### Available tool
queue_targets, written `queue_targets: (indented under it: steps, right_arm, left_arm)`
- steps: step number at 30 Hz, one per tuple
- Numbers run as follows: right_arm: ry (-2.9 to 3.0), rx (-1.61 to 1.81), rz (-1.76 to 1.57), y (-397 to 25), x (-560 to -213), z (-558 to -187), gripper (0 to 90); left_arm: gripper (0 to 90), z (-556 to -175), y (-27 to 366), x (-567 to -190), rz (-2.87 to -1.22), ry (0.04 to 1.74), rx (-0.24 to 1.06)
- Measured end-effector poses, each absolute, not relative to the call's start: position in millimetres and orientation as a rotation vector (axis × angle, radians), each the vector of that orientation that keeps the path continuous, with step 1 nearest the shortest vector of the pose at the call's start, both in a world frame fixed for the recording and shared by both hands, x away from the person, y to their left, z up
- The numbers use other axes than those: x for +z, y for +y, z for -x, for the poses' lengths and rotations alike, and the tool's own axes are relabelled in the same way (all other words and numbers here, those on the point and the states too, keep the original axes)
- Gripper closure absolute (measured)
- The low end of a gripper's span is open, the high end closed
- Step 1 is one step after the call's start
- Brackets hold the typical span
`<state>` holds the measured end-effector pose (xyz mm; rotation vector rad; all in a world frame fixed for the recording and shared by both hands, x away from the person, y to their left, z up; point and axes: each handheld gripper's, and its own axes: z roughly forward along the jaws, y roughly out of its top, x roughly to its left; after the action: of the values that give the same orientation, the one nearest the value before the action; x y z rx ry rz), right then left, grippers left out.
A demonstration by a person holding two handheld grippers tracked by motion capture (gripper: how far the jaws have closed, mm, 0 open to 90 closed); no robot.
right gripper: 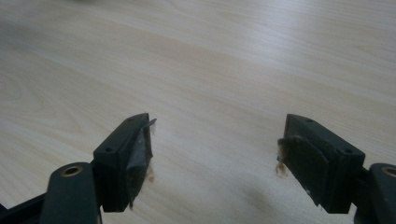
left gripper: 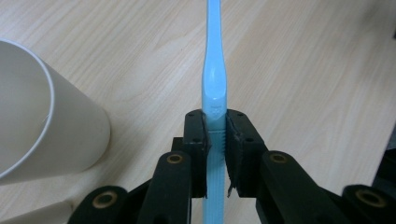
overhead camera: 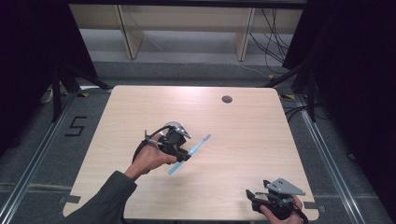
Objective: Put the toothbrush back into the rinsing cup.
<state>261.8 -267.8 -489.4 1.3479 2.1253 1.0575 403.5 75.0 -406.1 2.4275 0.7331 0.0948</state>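
Note:
A light blue toothbrush [overhead camera: 201, 142] hangs slanted above the middle of the wooden table [overhead camera: 243, 135], held by my left gripper [overhead camera: 187, 154], which is shut on its handle. In the left gripper view the jaws [left gripper: 215, 121] clamp the ribbed part of the handle, and the toothbrush [left gripper: 214, 70] runs straight away from them over the tabletop. A white paper cup [left gripper: 46, 126] stands close to the left of those jaws. My right gripper [overhead camera: 252, 198] rests near the table's front right corner. It is open [right gripper: 217, 140], with bare wood between its jaws.
A round cable hole [overhead camera: 227, 99] sits near the table's far edge. Beyond the table stand wooden frame legs [overhead camera: 130, 37] and loose cables [overhead camera: 273, 42] on the floor. Dark curtains close off both sides.

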Motion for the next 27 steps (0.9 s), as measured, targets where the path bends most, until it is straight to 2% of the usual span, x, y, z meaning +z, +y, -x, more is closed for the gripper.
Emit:
queue_targets:
  steps: [12, 19, 27]
  right_arm:
    - [2.121, 1.061, -1.377, -266.0, -489.5, -261.0, 25.3]
    - [2.127, 1.046, -1.333, -268.2, -490.0, -262.5, 25.3]
    - [2.119, 1.066, -1.379, -266.0, -489.3, -260.7, 25.3]
  left_arm:
    - [78.5, -390.1, 109.9, -394.9, -2.217, 0.753, 0.130]
    - [78.5, -382.9, 128.5, -389.8, -2.075, 0.777, 0.228]
    - [78.5, -377.7, 147.6, -388.2, -1.944, 0.807, 0.283]
